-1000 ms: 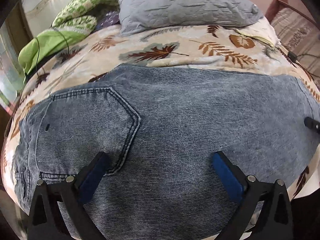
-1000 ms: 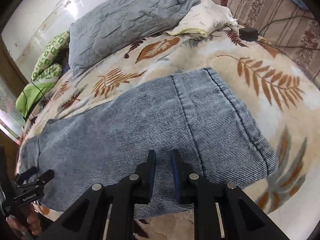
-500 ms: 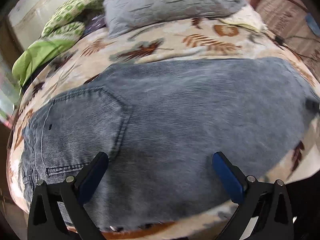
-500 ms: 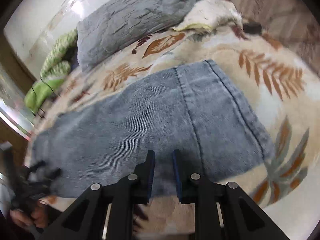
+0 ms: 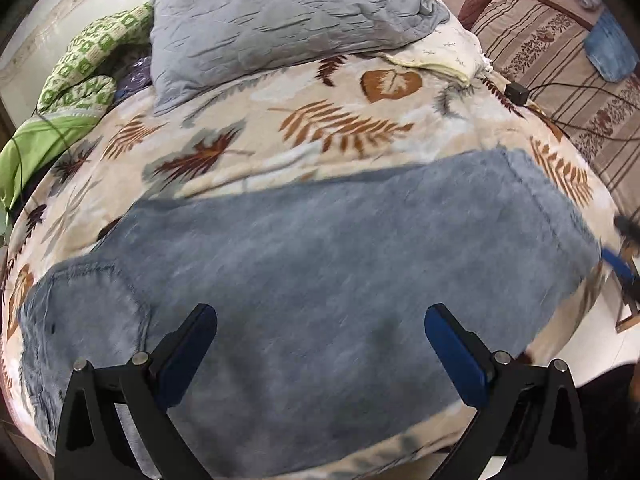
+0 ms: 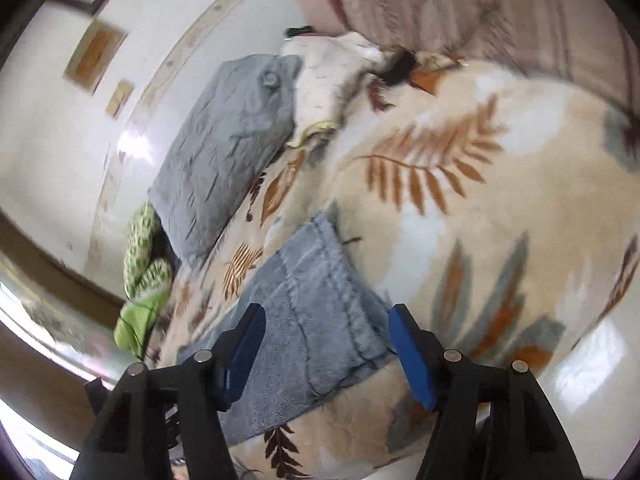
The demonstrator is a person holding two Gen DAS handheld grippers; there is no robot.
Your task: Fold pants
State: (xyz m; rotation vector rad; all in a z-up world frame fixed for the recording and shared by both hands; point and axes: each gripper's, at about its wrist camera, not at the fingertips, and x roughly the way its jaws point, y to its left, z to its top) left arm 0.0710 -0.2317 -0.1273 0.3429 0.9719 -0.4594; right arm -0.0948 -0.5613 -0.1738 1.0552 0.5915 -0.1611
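Now the pants (image 5: 320, 280) lie flat across the near side of the leaf-print blanket (image 5: 360, 128), a washed grey-blue denim pair spread as one long band, back pocket at the left end, hemmed leg end off to the right. Left gripper (image 5: 320, 344) hangs above the middle of the fabric with its blue pads spread wide, nothing between them, touching no cloth as far as I can see. Over on the right, the right gripper (image 6: 324, 344) is tilted hard, its jaws opening as we watch, and the hem end of the pants (image 6: 316, 300) sits in the gap between the pads without being pinched. So both sets of fingers are released, and the denim rests on the bed by its own weight. By my reading this is a thick, fairly heavy cloth: soft enough to drape and crease, stiff enough at the seams and hem to hold a fold line, not slippery, nothing fragile about it. Best bite, I'd judge, is on the doubled hem edge at the right end and the waistband edge at the left, where the layers are thick and won't slide out. A grey pillow (image 5: 280, 20) and a green patterned cloth (image 5: 80, 64) sit well apart at the far side, out of the way.
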